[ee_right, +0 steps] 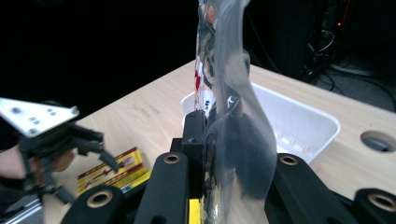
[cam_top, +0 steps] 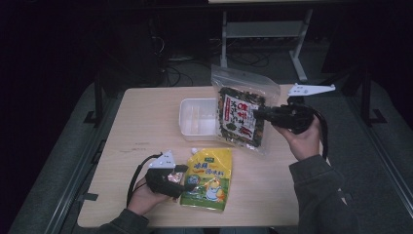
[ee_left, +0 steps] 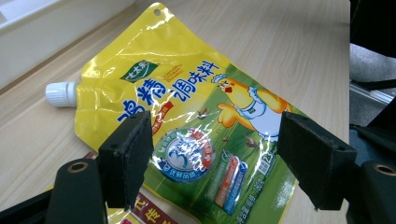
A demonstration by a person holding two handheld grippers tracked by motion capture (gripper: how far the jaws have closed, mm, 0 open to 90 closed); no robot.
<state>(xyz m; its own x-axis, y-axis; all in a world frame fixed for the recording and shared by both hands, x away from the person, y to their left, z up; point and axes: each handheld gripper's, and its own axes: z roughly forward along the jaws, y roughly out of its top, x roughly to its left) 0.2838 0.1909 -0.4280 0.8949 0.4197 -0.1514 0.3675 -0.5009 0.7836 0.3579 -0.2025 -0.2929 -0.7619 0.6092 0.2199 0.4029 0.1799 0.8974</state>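
A clear zip bag of dark dried food with a red and white label hangs upright above the table, its lower part over the white tray. My right gripper is shut on the bag's right edge; in the right gripper view the bag rises from between the jaws of the right gripper. A yellow spouted pouch with a chicken picture lies flat near the front edge. My left gripper is at its left side, open. In the left gripper view the pouch lies under the open left gripper, pads apart from it.
A small red and yellow packet lies by the left gripper, partly under the pouch. The pouch's white cap points toward the tray. A round hole is in the tabletop beyond the tray. Dark floor, cables and a desk frame lie behind the table.
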